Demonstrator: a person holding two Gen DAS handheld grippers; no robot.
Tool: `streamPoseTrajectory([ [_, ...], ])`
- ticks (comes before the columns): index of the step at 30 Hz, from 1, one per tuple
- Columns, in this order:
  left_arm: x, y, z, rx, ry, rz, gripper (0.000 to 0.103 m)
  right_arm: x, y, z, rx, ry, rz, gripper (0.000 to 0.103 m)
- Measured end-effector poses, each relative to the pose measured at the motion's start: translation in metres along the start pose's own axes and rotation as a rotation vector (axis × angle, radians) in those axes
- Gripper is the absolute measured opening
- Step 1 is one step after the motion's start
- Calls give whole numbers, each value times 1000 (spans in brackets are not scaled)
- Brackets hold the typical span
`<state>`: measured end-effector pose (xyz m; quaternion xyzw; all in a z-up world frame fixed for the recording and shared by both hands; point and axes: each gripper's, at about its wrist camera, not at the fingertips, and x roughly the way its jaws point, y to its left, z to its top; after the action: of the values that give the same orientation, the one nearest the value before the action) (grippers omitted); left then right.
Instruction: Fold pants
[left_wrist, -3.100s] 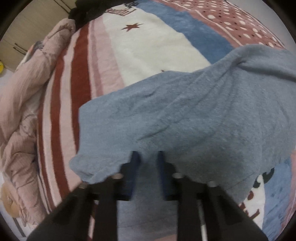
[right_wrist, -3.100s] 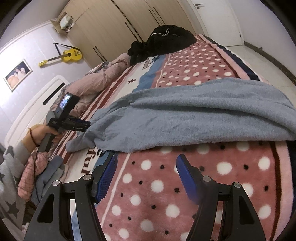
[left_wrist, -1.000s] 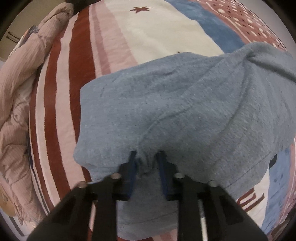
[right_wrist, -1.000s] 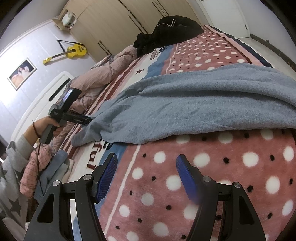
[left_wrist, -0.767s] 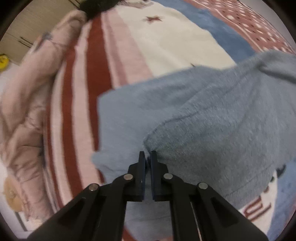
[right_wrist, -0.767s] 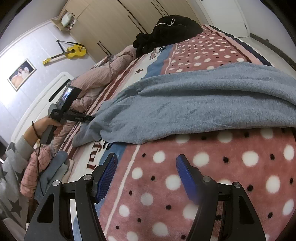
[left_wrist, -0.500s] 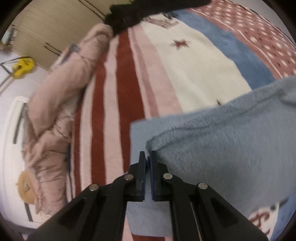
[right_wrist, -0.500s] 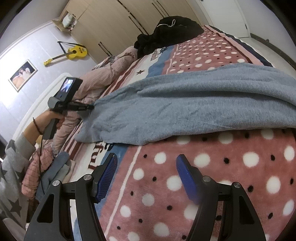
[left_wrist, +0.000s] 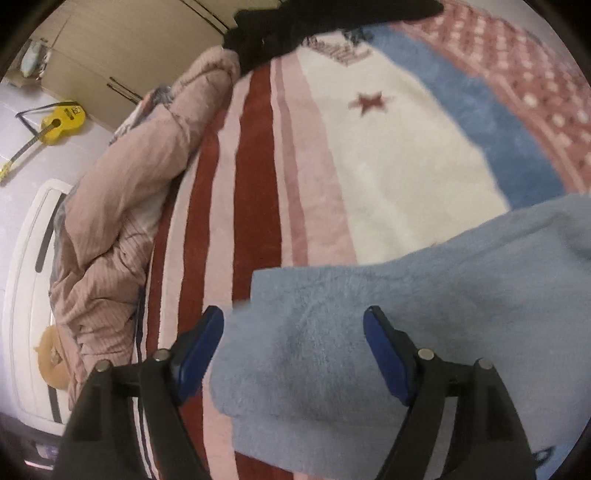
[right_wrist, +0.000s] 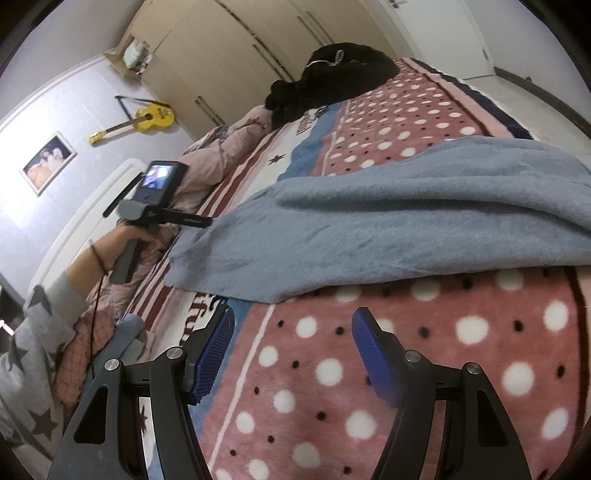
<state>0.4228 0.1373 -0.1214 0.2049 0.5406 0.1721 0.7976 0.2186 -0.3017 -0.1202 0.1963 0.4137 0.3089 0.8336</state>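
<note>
Since the left gripper has just opened its jaws above the blue pants on the bed's near side, and the right gripper hangs open and empty, the released, uneven corner could slump or unfold.

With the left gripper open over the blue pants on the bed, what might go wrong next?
1. The left gripper has just opened; the pants corner below it lies uneven and rumpled, so the fold may set crooked.
2. The right gripper hangs open over the blanket, off the cloth, so nothing pins the near edge if the pants get dragged.
</note>
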Motion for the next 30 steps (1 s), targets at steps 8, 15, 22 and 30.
streamPoseTrajectory([
  [8, -113, -12, -8, -151, -233, -264, 81, -86, -73, 12, 200, -147, -164, 83],
  [15, -169, -44, -41, -278, -400, -595, 88, -129, -147, 1, 436, -177, -229, 87],
  [22, -180, -73, -96, -340, -511, -643, 88, -122, -195, 13, 534, -260, -253, 87],
  [30, -153, -73, -129, -406, -504, -615, 88, -99, -245, 50, 669, -282, -383, 64],
])
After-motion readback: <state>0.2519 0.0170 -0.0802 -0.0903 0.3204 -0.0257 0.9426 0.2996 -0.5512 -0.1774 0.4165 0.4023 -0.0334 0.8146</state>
